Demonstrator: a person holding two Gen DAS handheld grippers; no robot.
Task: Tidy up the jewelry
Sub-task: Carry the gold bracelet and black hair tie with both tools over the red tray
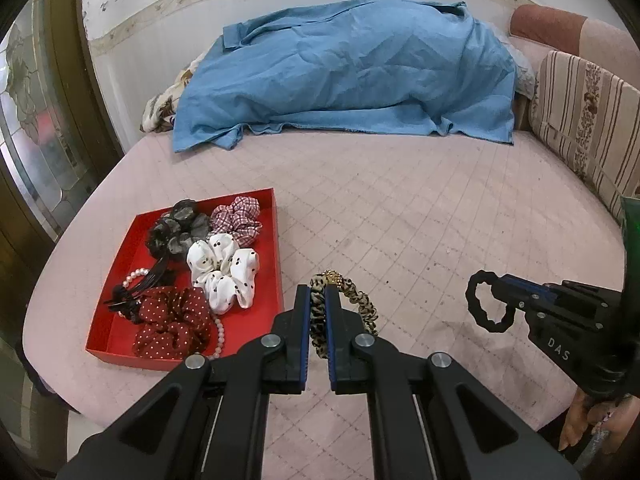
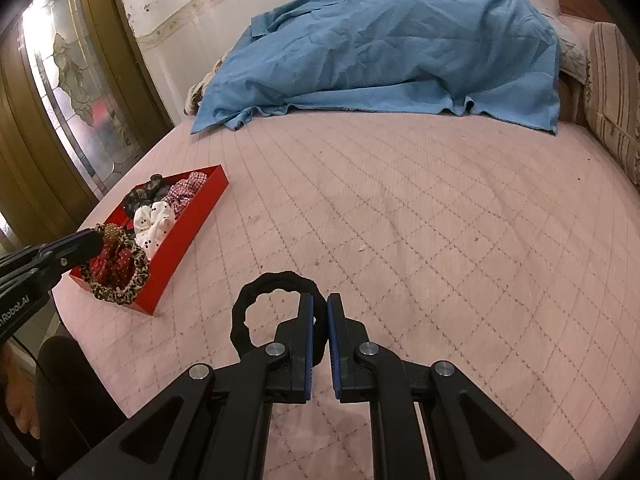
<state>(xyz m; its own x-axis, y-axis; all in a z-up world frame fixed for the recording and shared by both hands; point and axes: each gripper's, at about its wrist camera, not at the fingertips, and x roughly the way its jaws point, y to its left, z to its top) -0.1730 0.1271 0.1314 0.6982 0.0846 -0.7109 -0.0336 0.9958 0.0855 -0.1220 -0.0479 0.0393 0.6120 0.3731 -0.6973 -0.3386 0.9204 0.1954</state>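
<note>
Scrunchies fill my shallow red cardboard tray (image 1: 276, 240). Right of it, my left gripper (image 1: 318, 312) clamps a leopard-print fabric hair tie (image 1: 360, 304); farther right, my right gripper (image 2: 320, 320) pinches a black ruffled hair band (image 2: 244, 320), both lifted for dropping in.

The leopard scrunchie (image 1: 352, 300) is partly covered by the left gripper (image 1: 319, 320), whose jaws clamp it. Left of those tongs, the pearl bracelet (image 1: 138, 278) mostly hides under scrunchies. The blue cloth (image 1: 344, 72) conceals whatever lies beneath.
</note>
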